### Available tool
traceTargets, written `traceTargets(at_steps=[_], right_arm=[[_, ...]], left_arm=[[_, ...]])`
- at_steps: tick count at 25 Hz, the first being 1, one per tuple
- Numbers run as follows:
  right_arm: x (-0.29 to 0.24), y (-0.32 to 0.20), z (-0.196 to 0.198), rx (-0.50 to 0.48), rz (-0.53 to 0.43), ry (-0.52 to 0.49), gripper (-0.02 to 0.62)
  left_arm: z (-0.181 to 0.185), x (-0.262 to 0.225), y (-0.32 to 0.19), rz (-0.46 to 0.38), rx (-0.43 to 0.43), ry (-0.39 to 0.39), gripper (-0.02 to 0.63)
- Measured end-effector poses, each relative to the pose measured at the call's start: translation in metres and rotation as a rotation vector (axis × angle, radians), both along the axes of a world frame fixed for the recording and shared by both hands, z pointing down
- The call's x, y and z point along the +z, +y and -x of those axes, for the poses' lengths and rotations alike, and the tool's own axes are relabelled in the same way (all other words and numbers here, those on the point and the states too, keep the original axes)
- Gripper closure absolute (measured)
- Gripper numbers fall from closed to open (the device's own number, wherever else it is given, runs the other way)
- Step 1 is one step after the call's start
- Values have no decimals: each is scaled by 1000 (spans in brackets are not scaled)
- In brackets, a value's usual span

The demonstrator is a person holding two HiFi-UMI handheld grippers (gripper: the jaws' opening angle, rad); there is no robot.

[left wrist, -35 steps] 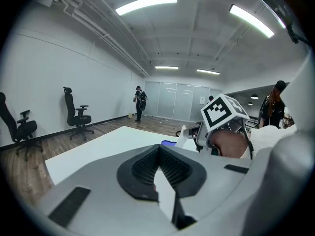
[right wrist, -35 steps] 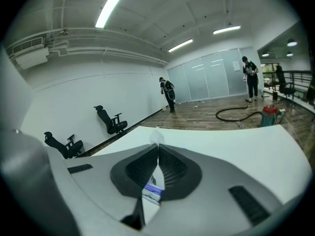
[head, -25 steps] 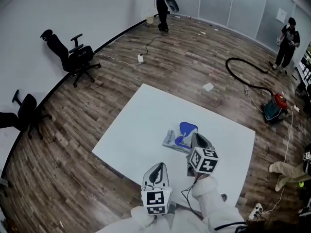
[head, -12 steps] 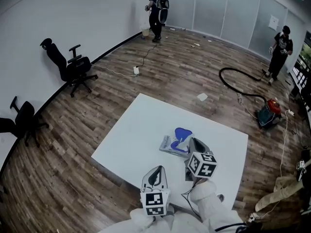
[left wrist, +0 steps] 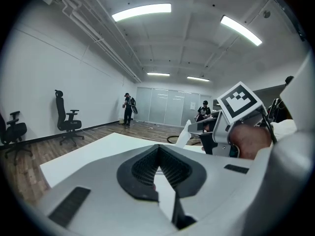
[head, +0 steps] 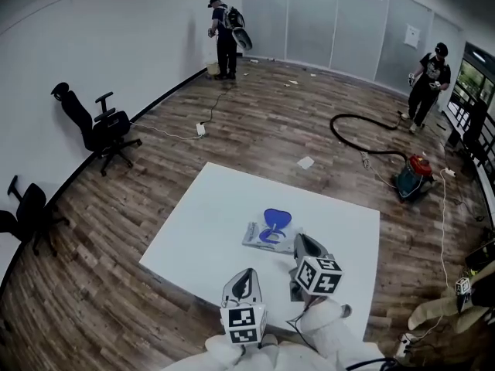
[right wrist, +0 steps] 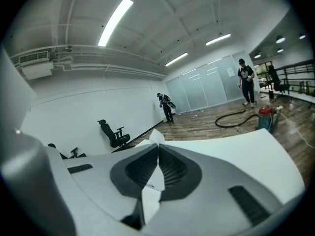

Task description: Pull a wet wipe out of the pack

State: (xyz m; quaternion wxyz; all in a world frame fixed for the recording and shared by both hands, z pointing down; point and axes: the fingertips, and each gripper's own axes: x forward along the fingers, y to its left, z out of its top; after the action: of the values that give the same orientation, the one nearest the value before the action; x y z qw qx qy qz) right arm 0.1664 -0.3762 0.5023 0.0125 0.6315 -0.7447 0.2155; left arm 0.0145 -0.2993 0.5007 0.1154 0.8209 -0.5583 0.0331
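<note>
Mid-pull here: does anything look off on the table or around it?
Nothing looks wrong on the table. The wipe pack lies flat with its blue lid flipped open, and the right gripper is shut on a wet wipe. The only clutter is on the floor beyond: a paper scrap and a sprawled vacuum hose.

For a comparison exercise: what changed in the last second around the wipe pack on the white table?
The right gripper, shut on a white wet wipe, drew back from the flat wipe pack with the open blue lid toward the person. Pack and left gripper kept their places.
</note>
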Motion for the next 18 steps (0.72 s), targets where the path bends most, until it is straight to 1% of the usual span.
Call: traceTargets(at_steps=[5,14,18], right_arm=[[12,26,-12,27,18,-6,580],[29,61,-26,68,47,-13,580],[39,78,-33,84,63,-1,580]], left_arm=[[-14,5,5,13,42,2,609],[-27,18,2,41,81,-7,609],[-40,22,-2,52,109,-9,609]])
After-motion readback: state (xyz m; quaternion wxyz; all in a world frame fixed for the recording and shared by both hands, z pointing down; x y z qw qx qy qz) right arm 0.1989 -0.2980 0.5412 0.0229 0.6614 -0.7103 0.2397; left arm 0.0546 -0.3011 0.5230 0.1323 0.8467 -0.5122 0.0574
